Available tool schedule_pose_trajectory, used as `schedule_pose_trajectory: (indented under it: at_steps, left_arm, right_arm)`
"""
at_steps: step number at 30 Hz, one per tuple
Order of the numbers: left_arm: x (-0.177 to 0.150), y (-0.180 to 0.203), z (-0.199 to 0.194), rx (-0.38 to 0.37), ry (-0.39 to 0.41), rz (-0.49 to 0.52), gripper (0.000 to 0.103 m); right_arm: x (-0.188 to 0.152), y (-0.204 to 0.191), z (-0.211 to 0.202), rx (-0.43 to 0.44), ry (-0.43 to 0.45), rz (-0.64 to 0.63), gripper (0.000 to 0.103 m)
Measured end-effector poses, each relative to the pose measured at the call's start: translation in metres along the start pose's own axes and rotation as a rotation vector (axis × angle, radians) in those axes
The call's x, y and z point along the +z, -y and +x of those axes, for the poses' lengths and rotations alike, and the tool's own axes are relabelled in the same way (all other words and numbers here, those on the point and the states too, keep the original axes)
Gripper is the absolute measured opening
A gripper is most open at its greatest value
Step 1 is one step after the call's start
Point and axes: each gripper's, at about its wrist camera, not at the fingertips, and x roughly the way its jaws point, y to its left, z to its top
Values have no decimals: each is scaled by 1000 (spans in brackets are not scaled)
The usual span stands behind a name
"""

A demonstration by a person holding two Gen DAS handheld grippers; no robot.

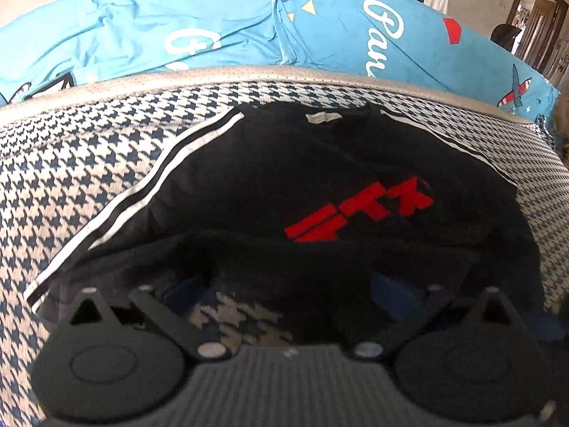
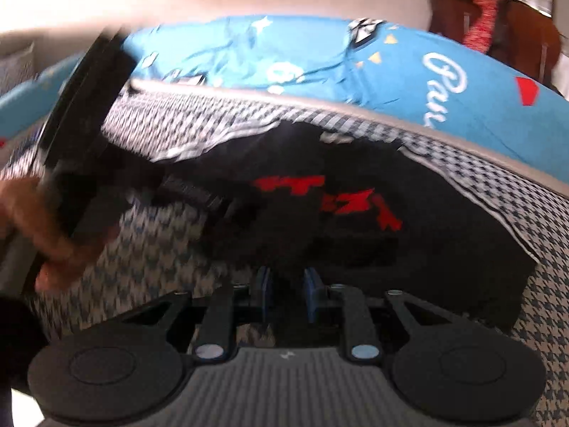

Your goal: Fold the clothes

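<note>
A black shirt [image 1: 320,163] with a red logo and white sleeve stripes lies on a houndstooth cover [image 1: 71,178], collar label at the far side. My left gripper [image 1: 284,288] hovers at the shirt's near hem, its blue pads [image 1: 387,284] wide apart and open, with the hem bunched between them. In the right wrist view the shirt [image 2: 426,235] is rumpled and its logo creased. My right gripper [image 2: 288,284] has its blue pads [image 2: 313,288] close together, shut on a fold of the near edge. The left gripper [image 2: 199,188], blurred, comes in from the left, held by a hand [image 2: 32,213].
Beyond the houndstooth cover's grey piped edge [image 1: 284,74] lies a bright blue printed sheet [image 1: 177,25]. Brown wooden furniture [image 2: 526,32] with a red cloth [image 2: 476,3] draped on it stands at the back right, and a doorway [image 1: 540,17] shows further right.
</note>
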Motion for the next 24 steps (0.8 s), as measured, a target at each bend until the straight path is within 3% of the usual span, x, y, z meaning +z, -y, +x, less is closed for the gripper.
schedule_pose_trajectory:
  at_steps: [7,13,15,17,19,24]
  left_arm:
    - [10,5,5,62,58,-15,99]
    - [22,-1,21,98,56,-53,99]
    - [25,-3,25,115,52,-61,99]
    - [26,-4,28,130,53,-62,99]
    - [28,-5,26,149,63,-55,99]
    - [32,-12,11,272,120,-52,101]
  right_arm:
    - [-5,-10,17,-36,-60,-36,28]
    - [-4,-19,37,-93,-99,-79,35]
    - [-4,-20,43,-130,-105,-91,31]
    - [-2,-16,43,-145,-101,-66,18]
    - [3,-10,36,-128,-73,-30,9]
    - [16,14,-15,0,183,120,9]
